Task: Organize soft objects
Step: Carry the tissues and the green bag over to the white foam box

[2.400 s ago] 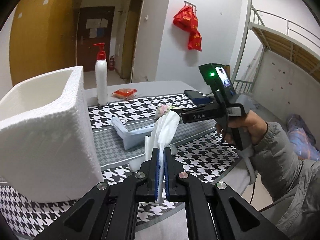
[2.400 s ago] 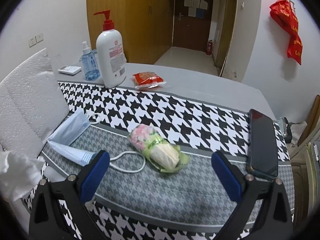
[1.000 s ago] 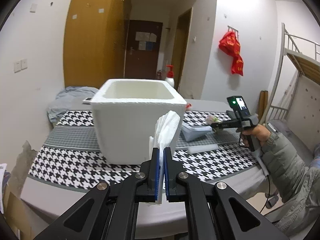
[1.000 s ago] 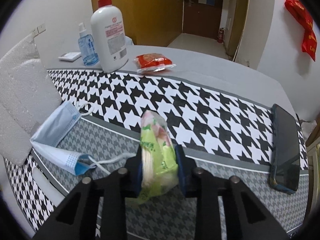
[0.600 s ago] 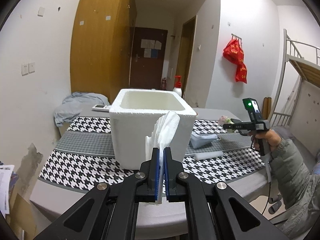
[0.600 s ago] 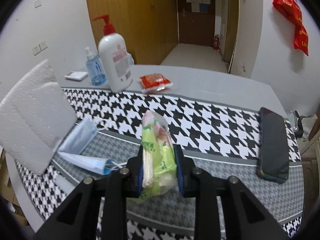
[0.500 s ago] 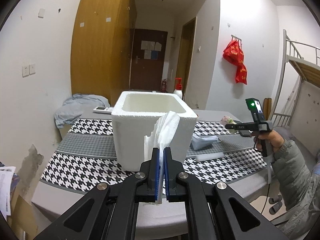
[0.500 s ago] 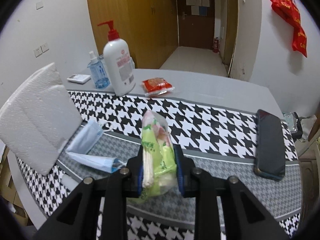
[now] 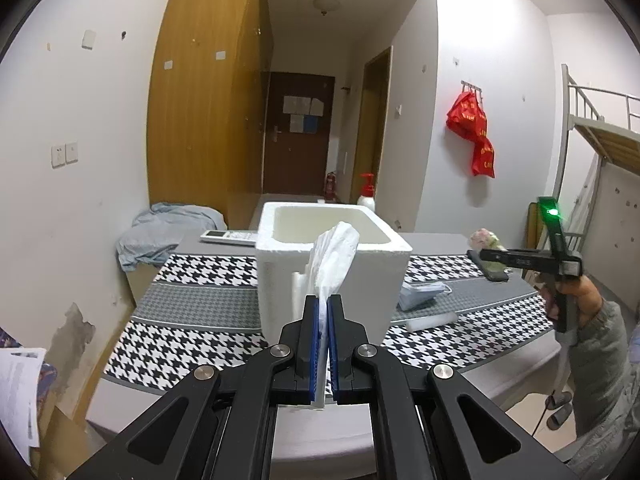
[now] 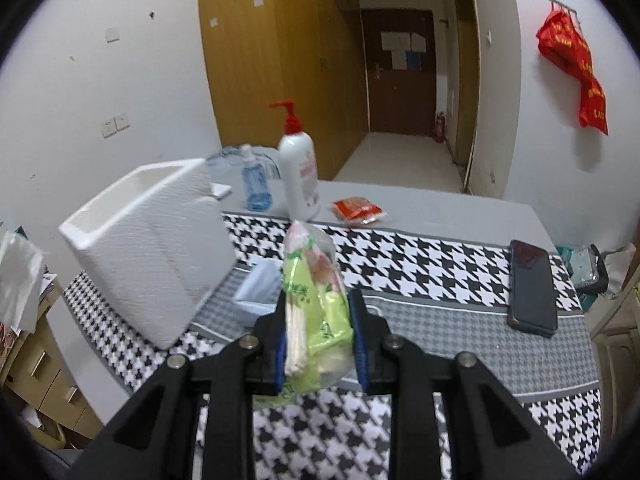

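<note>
The right tool [image 10: 318, 344] had lifted the green packet [image 10: 314, 308] off the table [image 10: 460, 320], gripping it at frame centre. The left tool [image 9: 324, 340] stayed clamped on white tissue [image 9: 332, 264], facing the foam box [image 9: 332, 240]; both likely go inside.

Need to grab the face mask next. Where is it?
In the right wrist view, the face mask lies on the tablecloth left of centre, beside the foam box.
</note>
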Action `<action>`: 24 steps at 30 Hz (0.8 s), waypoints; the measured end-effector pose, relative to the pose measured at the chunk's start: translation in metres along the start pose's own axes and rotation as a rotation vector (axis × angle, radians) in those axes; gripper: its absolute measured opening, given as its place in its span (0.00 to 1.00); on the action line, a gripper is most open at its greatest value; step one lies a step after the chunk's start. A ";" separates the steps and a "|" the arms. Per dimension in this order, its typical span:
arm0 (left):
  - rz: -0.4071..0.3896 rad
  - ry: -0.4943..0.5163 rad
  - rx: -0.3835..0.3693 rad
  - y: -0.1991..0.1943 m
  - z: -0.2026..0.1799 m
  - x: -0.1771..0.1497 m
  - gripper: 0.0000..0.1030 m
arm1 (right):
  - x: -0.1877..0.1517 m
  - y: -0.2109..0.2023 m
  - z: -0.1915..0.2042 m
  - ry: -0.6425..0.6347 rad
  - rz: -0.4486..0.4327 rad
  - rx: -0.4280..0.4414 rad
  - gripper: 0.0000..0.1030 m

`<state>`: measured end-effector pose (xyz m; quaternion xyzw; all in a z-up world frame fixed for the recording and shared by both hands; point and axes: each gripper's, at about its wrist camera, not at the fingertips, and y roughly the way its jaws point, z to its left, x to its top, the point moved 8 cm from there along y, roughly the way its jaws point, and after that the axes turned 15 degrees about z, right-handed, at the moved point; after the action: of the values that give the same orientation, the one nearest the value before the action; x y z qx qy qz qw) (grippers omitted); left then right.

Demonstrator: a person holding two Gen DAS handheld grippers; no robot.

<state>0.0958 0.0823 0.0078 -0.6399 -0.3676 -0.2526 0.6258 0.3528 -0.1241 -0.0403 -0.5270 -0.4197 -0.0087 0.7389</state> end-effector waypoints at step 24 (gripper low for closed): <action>-0.066 0.026 -0.013 -0.016 0.035 0.022 0.04 | -0.052 -0.058 0.110 -0.050 -0.186 0.094 0.29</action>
<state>0.0919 0.1195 0.0314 -0.6280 -0.3787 -0.2839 0.6177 0.2253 -0.0860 -0.0179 -0.4504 -0.4850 -0.0445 0.7483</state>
